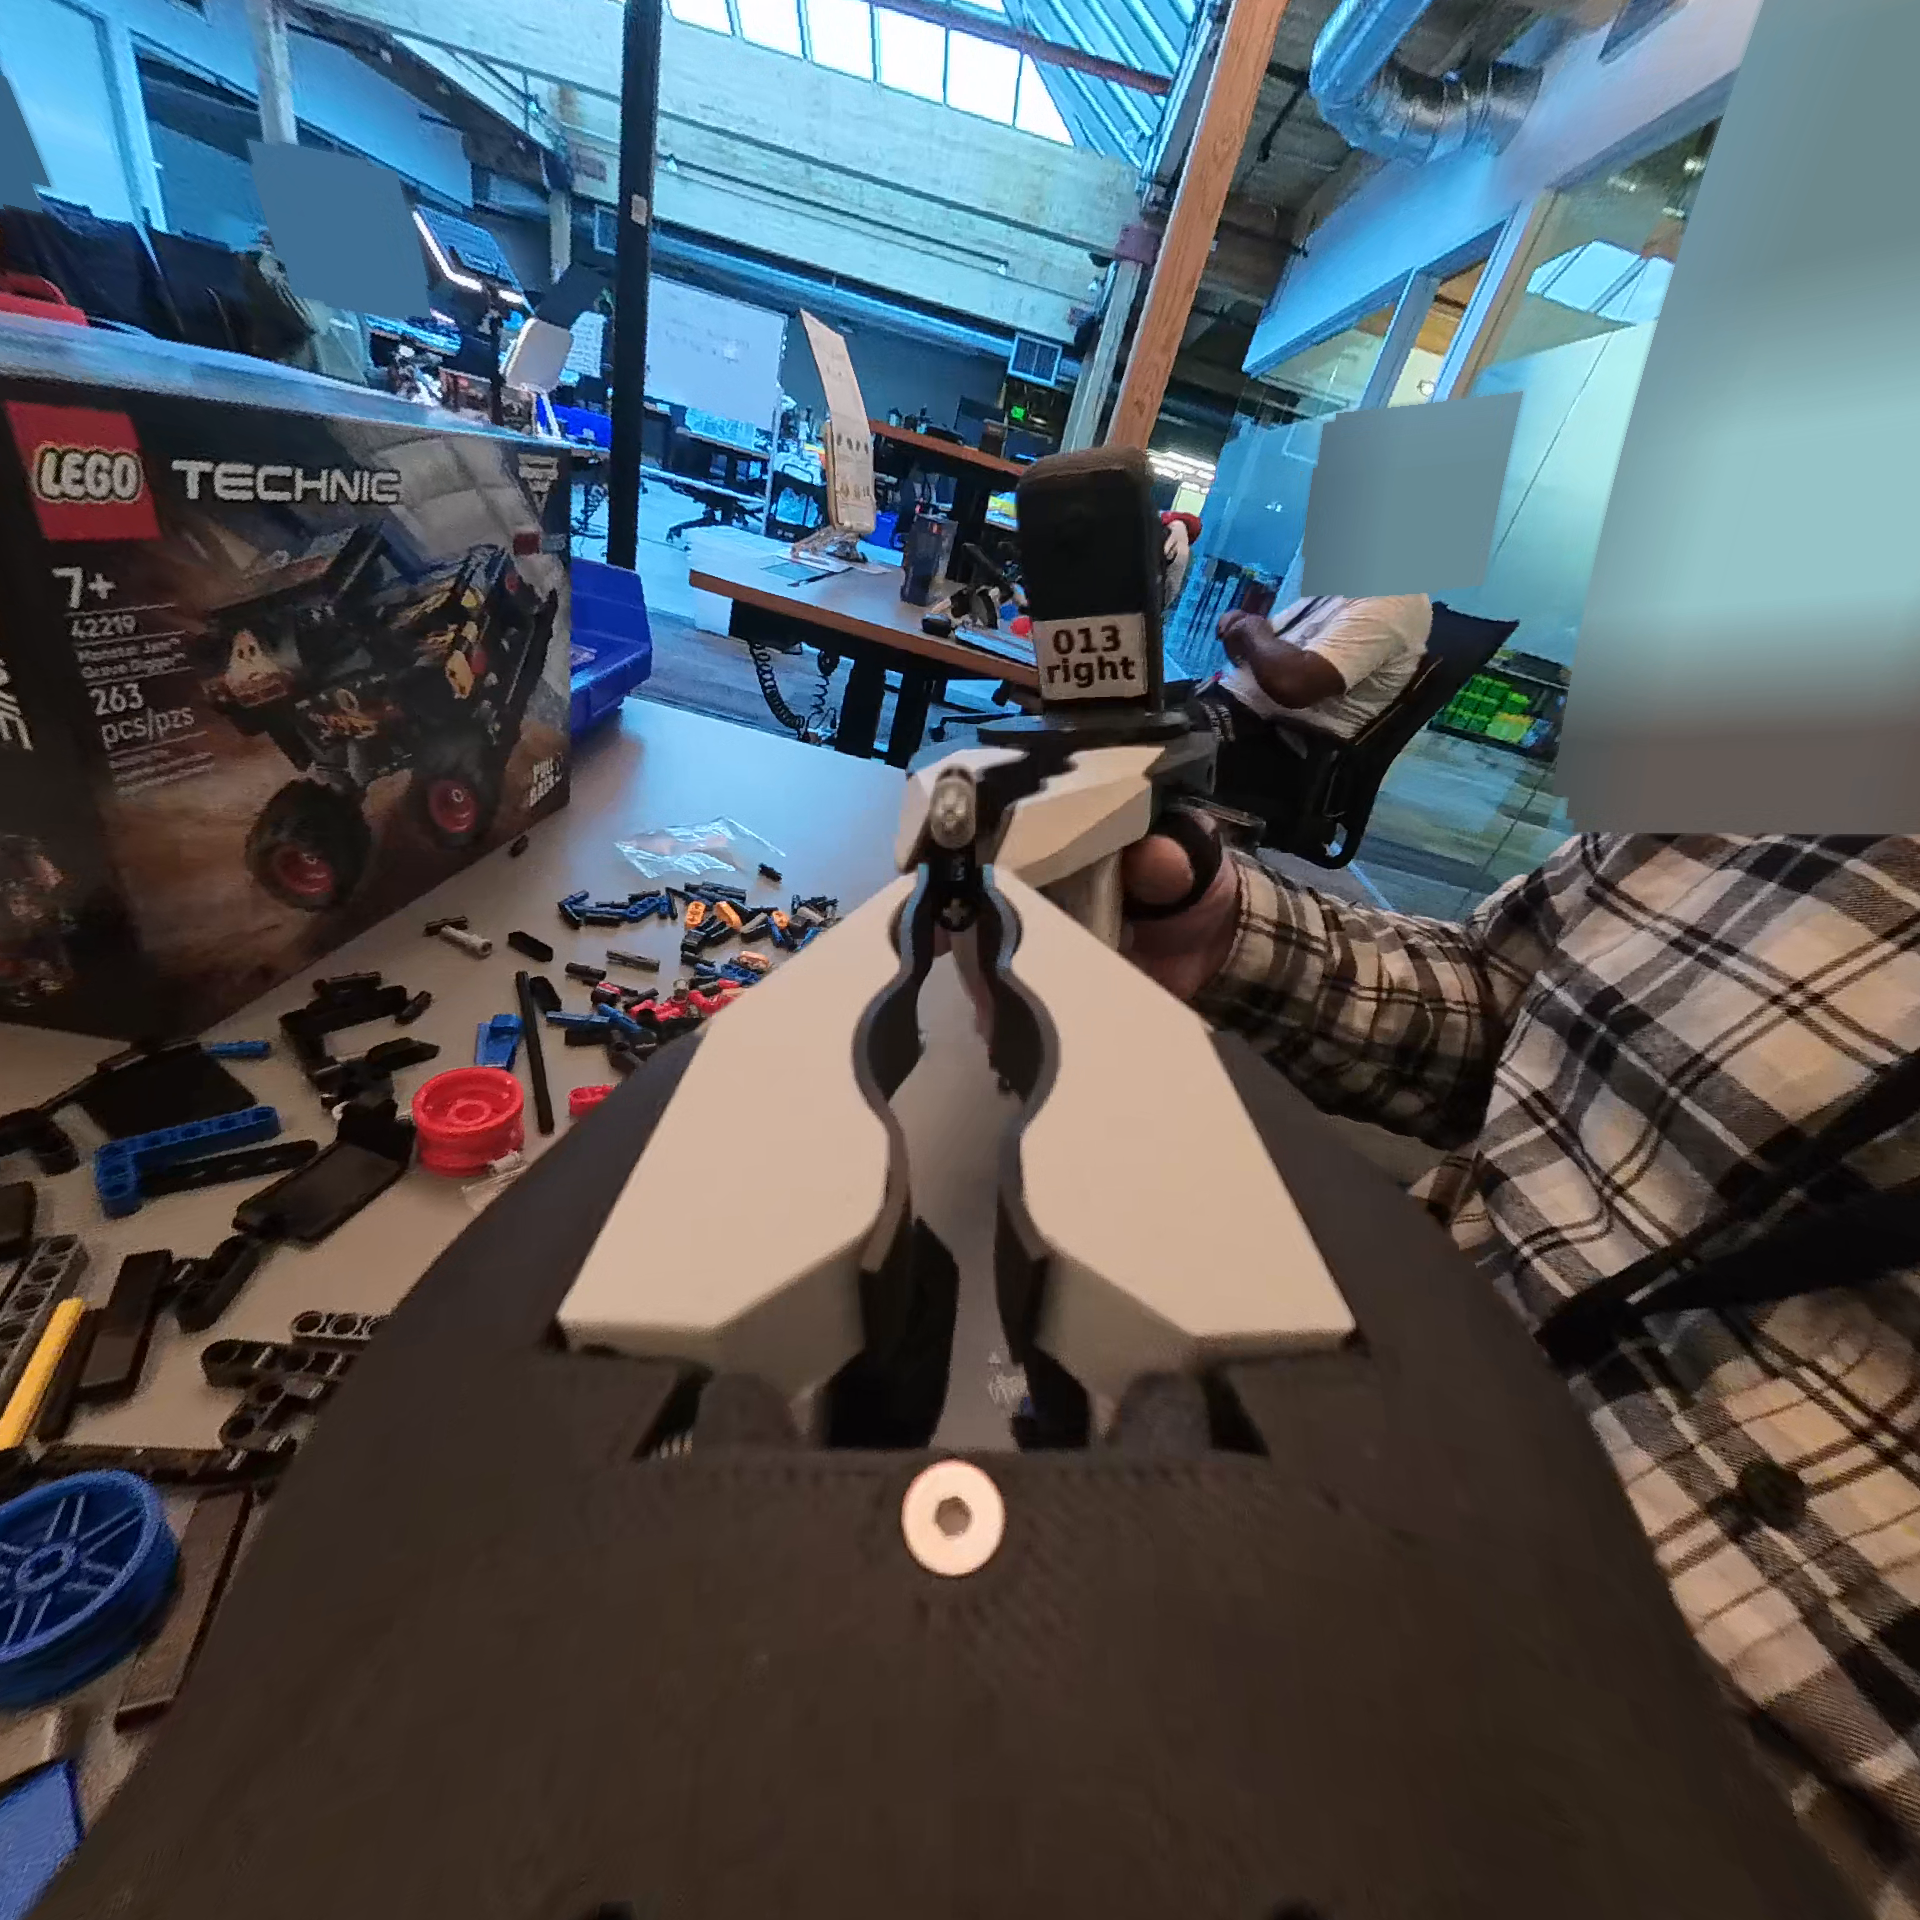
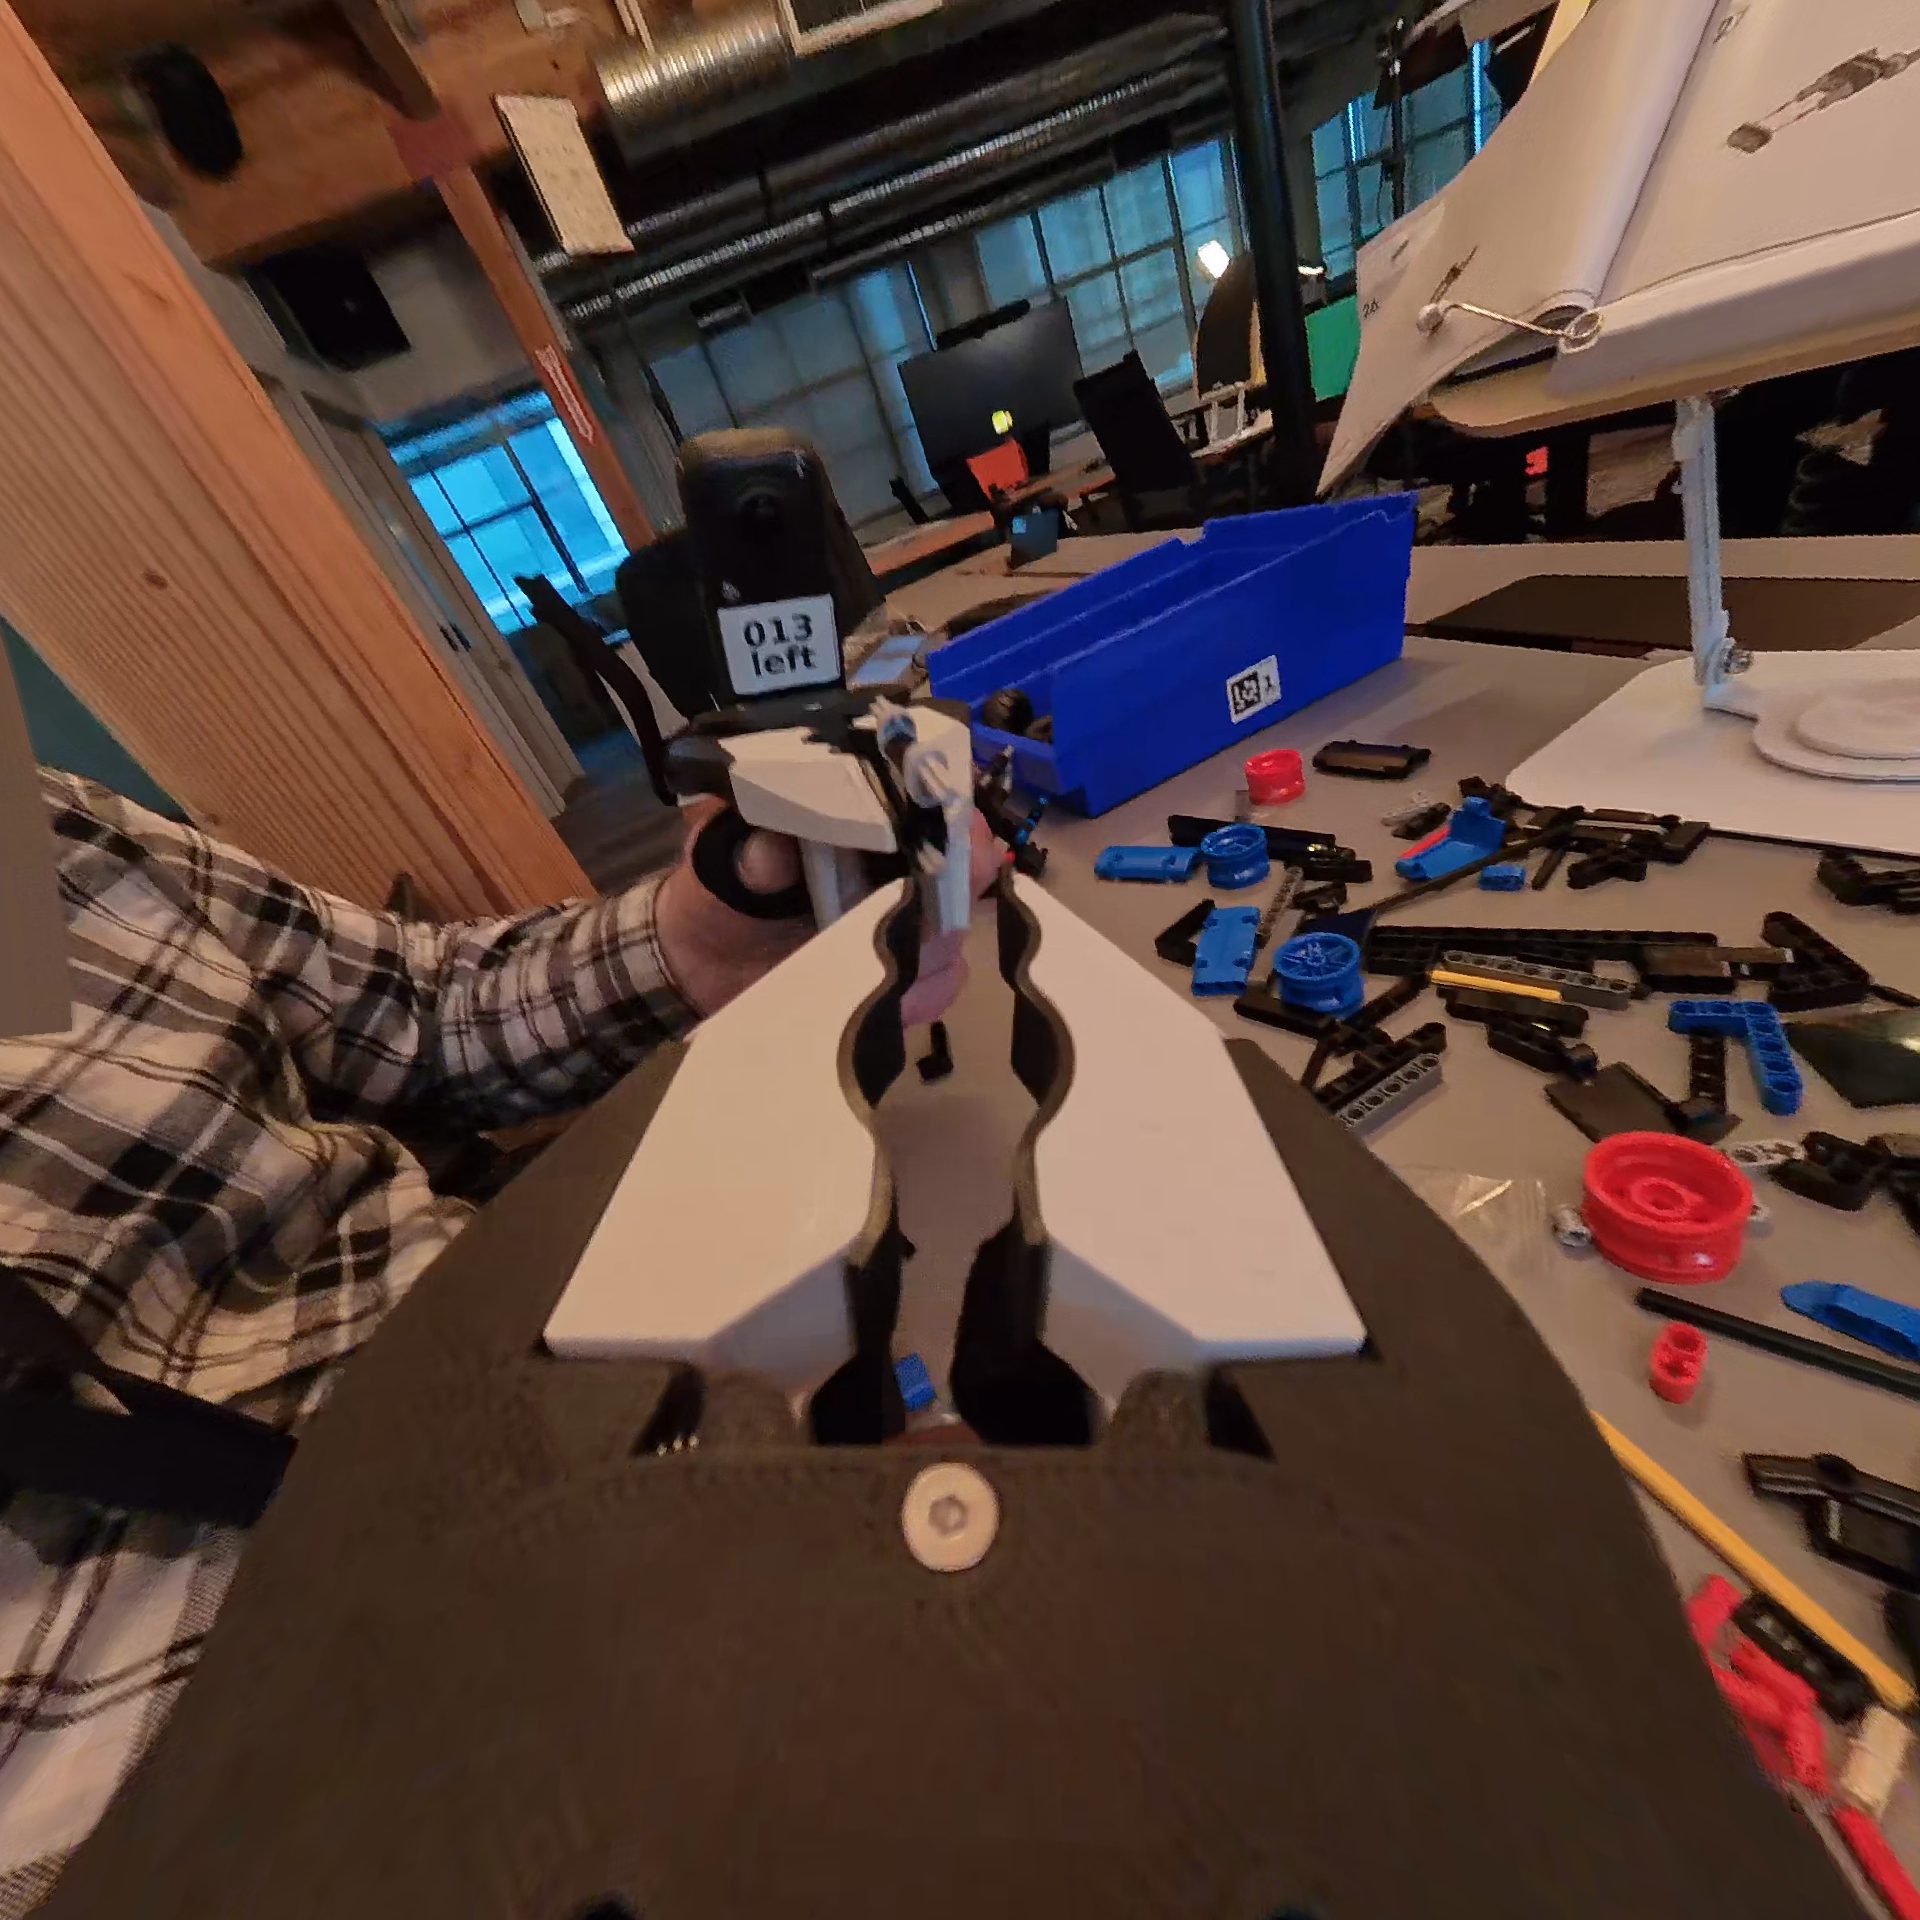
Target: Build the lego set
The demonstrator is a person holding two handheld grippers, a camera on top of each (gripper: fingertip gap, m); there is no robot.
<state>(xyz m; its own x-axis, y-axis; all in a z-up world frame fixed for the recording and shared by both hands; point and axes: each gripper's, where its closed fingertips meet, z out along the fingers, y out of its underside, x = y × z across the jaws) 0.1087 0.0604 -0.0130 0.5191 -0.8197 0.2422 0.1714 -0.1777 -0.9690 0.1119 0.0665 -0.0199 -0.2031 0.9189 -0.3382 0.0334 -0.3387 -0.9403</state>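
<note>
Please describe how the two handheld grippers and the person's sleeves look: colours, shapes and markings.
Each gripper, left gripper and right gripper, has two white wedge-shaped fingers with wavy black inner pads, on a black body with a silver screw. A black camera with a white label sits on top. The sleeves are black-and-white plaid.

A large open workshop with a skylight point(image 1: 935, 62) in a timber ceiling, a silver duct point(image 1: 1423, 94) and a black post point(image 1: 632, 281). A slanted wooden beam point(image 1: 1184, 239) crosses glass partitions point(image 1: 1455, 343). Farther off stand desks point(image 1: 831, 603), a whiteboard point(image 1: 712, 353) and gridded windows point(image 2: 1122, 249); wood panelling point(image 2: 208, 582) runs alongside.
</note>
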